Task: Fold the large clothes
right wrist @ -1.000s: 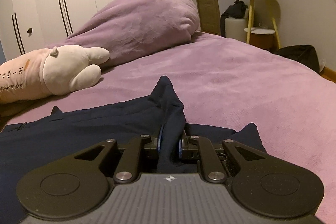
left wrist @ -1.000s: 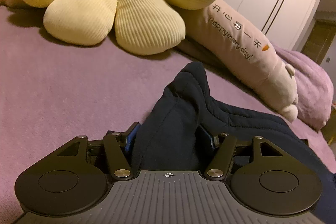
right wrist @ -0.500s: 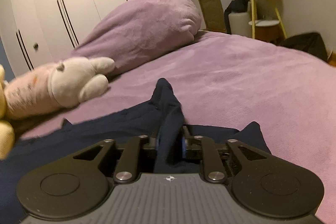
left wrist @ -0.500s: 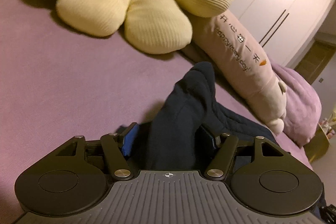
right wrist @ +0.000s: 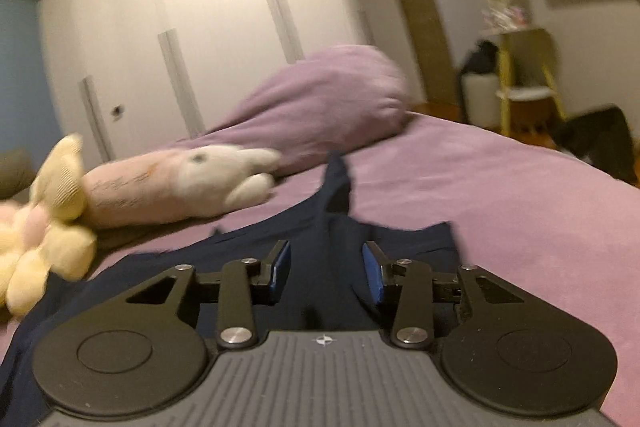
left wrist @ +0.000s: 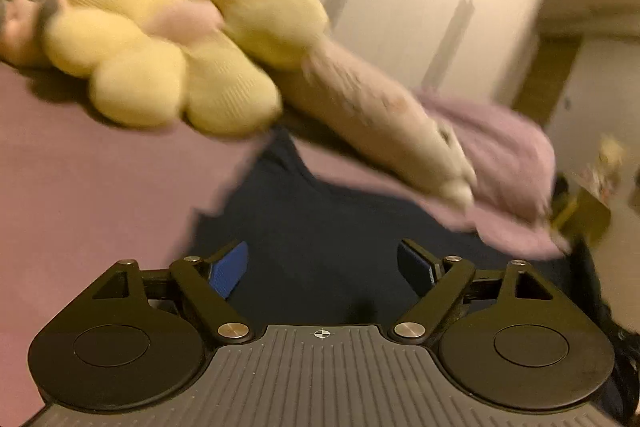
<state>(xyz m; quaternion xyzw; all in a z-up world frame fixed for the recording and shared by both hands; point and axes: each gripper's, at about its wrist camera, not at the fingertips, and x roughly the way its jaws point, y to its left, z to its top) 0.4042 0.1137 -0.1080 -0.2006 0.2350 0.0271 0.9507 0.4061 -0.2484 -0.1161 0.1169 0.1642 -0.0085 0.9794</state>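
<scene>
Left wrist view: my left gripper [left wrist: 323, 269] has its jaws spread wide over the dark navy garment [left wrist: 320, 227], which lies on the purple bed [left wrist: 80, 155]; through the blur it seems unpinched.

Right wrist view: my right gripper [right wrist: 326, 269] is also parted, a raised fold of the garment [right wrist: 332, 211] between the blue pads [right wrist: 280, 265].

Purple bed [right wrist: 500, 195] with a yellow flower-shaped cushion [left wrist: 168, 67] up at the head, a long pink plush pillow [right wrist: 180, 183] lying right beside it, and a lumpy purple duvet [right wrist: 328, 103] behind. White wardrobe [right wrist: 208, 27] along the wall, yellow side table [right wrist: 524, 75] off in the corner.
</scene>
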